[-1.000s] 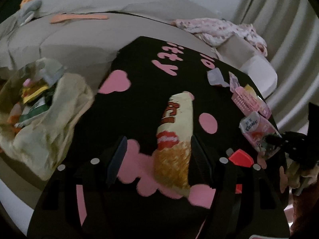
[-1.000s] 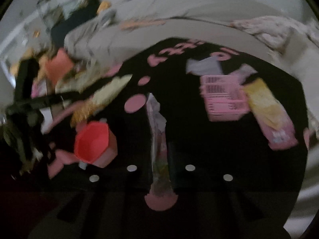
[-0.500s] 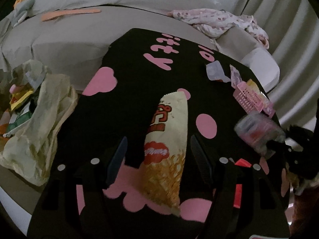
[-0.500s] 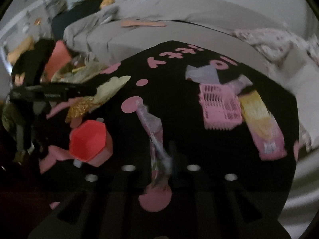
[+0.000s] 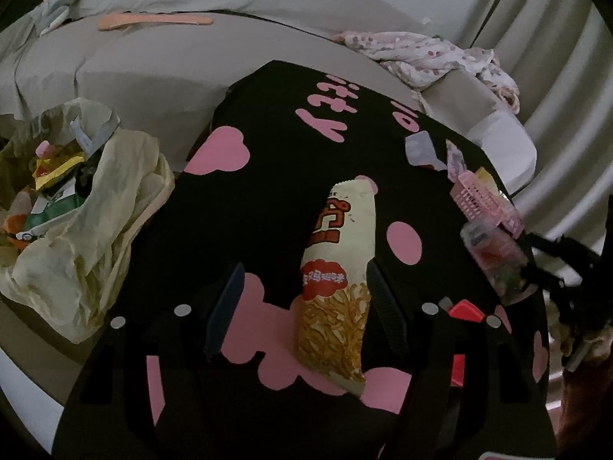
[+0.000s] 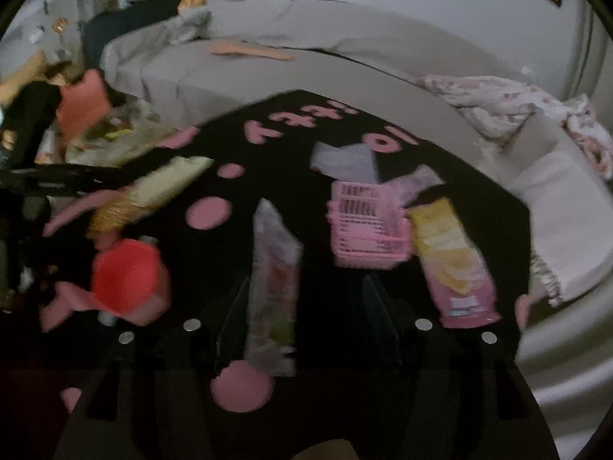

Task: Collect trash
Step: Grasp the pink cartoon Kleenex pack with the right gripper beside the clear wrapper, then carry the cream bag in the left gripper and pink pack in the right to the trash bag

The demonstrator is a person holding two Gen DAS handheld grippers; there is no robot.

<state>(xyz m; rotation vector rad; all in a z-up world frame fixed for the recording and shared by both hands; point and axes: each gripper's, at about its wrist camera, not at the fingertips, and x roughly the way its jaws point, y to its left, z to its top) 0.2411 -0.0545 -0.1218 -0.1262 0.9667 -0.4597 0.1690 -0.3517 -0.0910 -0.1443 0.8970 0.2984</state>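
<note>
Released since the earlier frame, pale wrapper point(image 6: 274, 287) lies between opening right gripper point(image 6: 306, 314) jaws. Left gripper point(image 5: 306, 303), part-open, straddles fries packet point(image 5: 337, 287); trash bag point(image 5: 76, 230) at nine o'clock.

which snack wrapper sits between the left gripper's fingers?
The cream fries packet, red logo, lying lengthwise between the left gripper. The pink-and-yellow one lies beside the pink basket.

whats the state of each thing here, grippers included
left hand-held gripper: open, astride fries packet
fries packet: flat on black blanket
right hand-held gripper: jaws opening, clear wrapper between them
clear wrapper: lying on blanket
trash bag: open, partly filled
pink basket: upright
</note>
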